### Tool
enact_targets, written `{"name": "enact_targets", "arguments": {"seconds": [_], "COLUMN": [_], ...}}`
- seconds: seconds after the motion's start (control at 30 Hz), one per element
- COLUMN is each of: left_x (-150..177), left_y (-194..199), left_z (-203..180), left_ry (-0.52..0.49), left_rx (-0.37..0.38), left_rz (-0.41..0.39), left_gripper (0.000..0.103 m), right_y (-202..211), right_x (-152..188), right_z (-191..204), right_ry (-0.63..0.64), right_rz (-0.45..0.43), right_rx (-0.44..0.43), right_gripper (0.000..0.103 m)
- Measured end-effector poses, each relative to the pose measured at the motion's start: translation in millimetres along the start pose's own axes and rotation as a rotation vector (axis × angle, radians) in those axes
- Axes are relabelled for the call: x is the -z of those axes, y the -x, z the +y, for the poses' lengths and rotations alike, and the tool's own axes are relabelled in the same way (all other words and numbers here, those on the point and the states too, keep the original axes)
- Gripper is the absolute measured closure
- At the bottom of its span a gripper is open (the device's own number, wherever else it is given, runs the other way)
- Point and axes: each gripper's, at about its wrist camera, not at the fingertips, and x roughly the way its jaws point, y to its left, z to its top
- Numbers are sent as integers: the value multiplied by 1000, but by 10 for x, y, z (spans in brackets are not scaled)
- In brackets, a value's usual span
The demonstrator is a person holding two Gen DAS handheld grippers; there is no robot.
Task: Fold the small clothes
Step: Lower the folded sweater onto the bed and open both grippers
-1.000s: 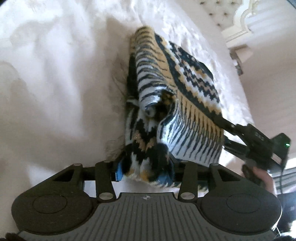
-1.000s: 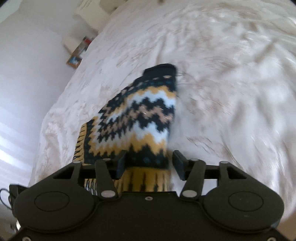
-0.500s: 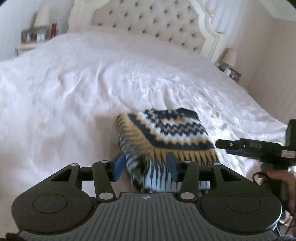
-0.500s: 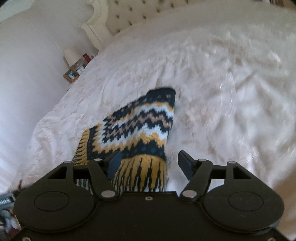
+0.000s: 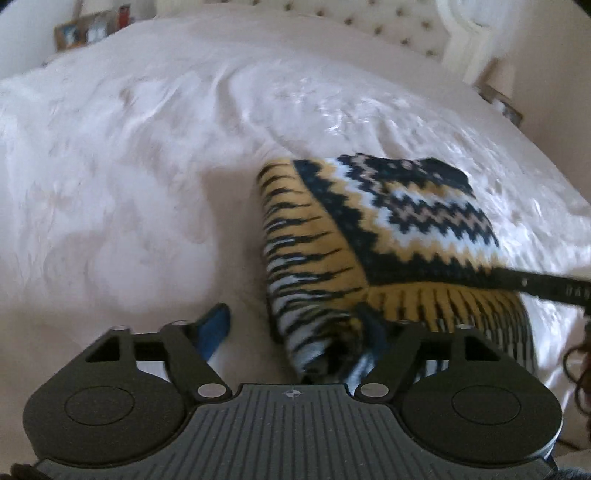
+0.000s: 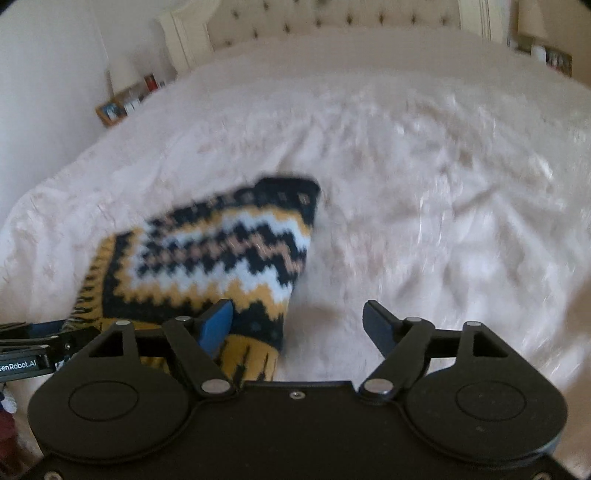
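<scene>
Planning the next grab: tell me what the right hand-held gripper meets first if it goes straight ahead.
Probably the white bedspread: the right hand-held gripper, jaws opening with nothing between them, points just right of the knitted garment. Blur leaves depth unclear.

A white, rumpled bed carries one folded knit garment patterned in navy, mustard and white.

We're in a home bedroom: white bed, tufted headboard (cream), nightstand with frames.
</scene>
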Motion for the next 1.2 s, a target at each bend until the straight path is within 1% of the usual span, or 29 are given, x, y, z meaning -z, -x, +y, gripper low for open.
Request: {"name": "enact_targets", "arguments": {"seconds": [0.07,0.17,0.27,0.3,0.37,0.4,0.43,0.5,0.57,0.6,0.63,0.67,0.7,0.73,0.8,0.87,0.93,1.0,1.1,1.2], "left_x": [-6,-37,-130,-173,-240,-269,-302,-347,-351,-338,-327,-320,-324,-328,-312,-238,-166,-104,-18,60], "left_y": [6,106,288,373,589,684,787,977,1144,1215,1261,1282,1270,1235,1125,1028,933,852,797,749], "left_z": [-1,-61,-118,-131,-187,-227,-279,-381,-470,-509,-536,-561,-576,-595,-602,-593,-593,-590,-588,-587], "left_ry": [4,-11,8,28,56,57,52,42,51,51,35,5,-28,-55,-67,-55,-55,-46,-32,-27], "left_rx": [0,-10,-33,-39,-68,-91,-120,-179,-233,-245,-236,-214,-194,-181,-163,-157,-175,-189,-209,-238], "left_rz": [-1,-27,-51,-72,-140,-174,-204,-242,-286,-306,-315,-302,-266,-205,-102,-51,-17,11,43,64], "left_gripper": [26,28,28,28,28,28,28,28,27,27,27,27,26,26,26,26,26,26,27,27], "right_y": [-20,43,265,366,623,757,873,1107,1295,1367,1405,1440,1463,1466,1436,1395,1385,1362,1288,1194], "right_x": [20,-5,-79,-109,-170,-195,-212,-255,-283,-283,-283,-275,-265,-256,-223,-156,-46,62,196,293], "right_z": [-14,-3,8,9,20,21,34,76,125,142,148,148,156,165,186,215,240,301,428,493], "right_ry": [-7,-3,-24,-32,-53,-61,-65,-60,-59,-69,-80,-89,-93,-99,-117,-111,-102,-74,6,35], "right_rz": [0,-6,-56,-80,-135,-161,-185,-226,-248,-252,-250,-239,-216,-179,-87,-15,-3,-3,-13,3], "right_rx": [6,10,-11,-21,-53,-65,-70,-69,-57,-49,-48,-53,-62,-69,-61,-86,-117,-92,-32,-13], "right_gripper": [23,23,21,19,11,4,0,1,1,1,1,1,1,1,1,1,1,1,1,1]}}
